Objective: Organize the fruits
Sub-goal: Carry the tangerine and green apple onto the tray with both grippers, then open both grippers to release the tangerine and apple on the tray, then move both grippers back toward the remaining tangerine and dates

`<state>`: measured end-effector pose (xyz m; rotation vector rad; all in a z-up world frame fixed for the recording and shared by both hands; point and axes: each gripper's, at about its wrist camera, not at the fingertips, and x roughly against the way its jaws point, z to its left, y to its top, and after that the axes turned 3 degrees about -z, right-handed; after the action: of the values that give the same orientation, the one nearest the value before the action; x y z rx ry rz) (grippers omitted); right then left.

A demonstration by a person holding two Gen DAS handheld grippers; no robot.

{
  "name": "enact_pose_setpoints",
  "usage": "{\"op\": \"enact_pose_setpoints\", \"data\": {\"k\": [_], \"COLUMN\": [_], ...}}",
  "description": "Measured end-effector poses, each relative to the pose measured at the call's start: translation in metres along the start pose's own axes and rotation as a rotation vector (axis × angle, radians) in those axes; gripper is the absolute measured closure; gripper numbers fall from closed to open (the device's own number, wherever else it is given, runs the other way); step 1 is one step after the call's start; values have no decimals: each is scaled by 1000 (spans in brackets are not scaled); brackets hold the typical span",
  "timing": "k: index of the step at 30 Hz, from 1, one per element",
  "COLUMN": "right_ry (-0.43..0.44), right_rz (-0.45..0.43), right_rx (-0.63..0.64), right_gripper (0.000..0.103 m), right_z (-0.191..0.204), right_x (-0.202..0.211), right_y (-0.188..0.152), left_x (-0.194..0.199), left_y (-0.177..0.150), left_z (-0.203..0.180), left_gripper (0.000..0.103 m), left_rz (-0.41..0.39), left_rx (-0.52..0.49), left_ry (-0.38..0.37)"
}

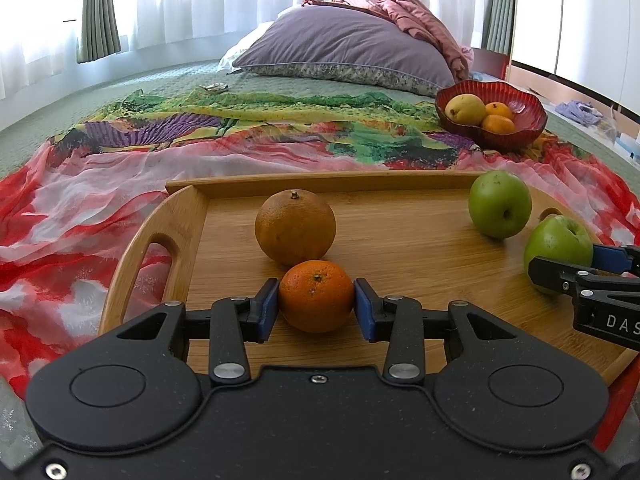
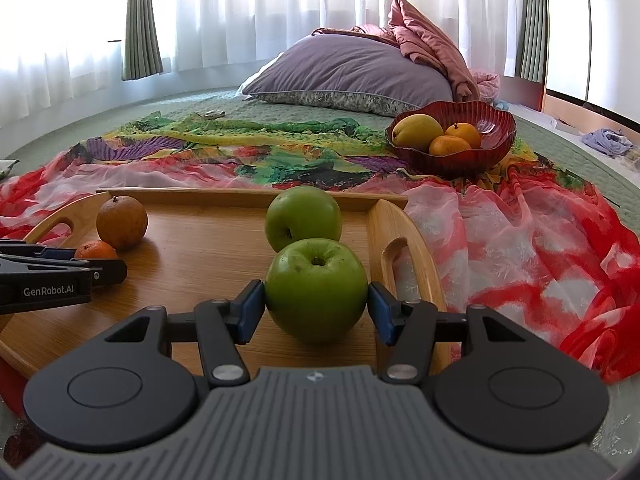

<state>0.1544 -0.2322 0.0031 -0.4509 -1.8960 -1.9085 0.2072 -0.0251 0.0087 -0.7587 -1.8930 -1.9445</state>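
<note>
Nearest the left gripper [image 1: 316, 304], a small orange [image 1: 316, 295] sits between its blue pads, both touching the peel, so the jaws appear pinched on it, low on the wooden tray [image 1: 400, 240]. The right gripper [image 2: 316, 312] likewise brackets a green apple [image 2: 316, 294], pads at or just touching its sides, near the tray's right handle. Just behind lie a larger brownish orange [image 1: 295, 227] and a second green apple [image 2: 303, 218]. Farther off, ahead and to the right, the red bowl [image 2: 496, 128] already holds fruit; I judge both loads go that way, the right hand being nearer.
</note>
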Motion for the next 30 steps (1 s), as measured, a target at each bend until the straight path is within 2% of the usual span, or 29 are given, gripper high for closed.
{"op": "enact_pose_setpoints", "data": {"k": [2,6,10,14,17,20,24,30], "right_ry": [0,2,8,13,16,13,23,28], "right_rz": [0,1,-2,-19,-30,-46,-77,-124], "right_rx": [-1,-3,-14,-3,12,25,36,69], "right_gripper": [43,40,30,28,24,21,17,15], "right_z": [0,0,-2,-1,0,1,0,1], "right_x": [0,0,2,8,14,22,35,57], "right_y": [0,0,1,1,0,0,1,1], "left_x": [0,3,10,21,30,41,57,77], "left_y": [0,0,0,0,0,-1,-4,-10], "left_z": [0,0,-3,-4,-6,-9,-11,-14], "left_gripper": [63,54,49,38,26,26,16,15], "left_rz": [-2,-10,-14,-24,-38,-48,-63,-62], "left_rx": [-2,-5,-20,-26,-32,-51,-57,-42], "left_ry": [6,4,7,0,-10,-15,-26,-52]}}
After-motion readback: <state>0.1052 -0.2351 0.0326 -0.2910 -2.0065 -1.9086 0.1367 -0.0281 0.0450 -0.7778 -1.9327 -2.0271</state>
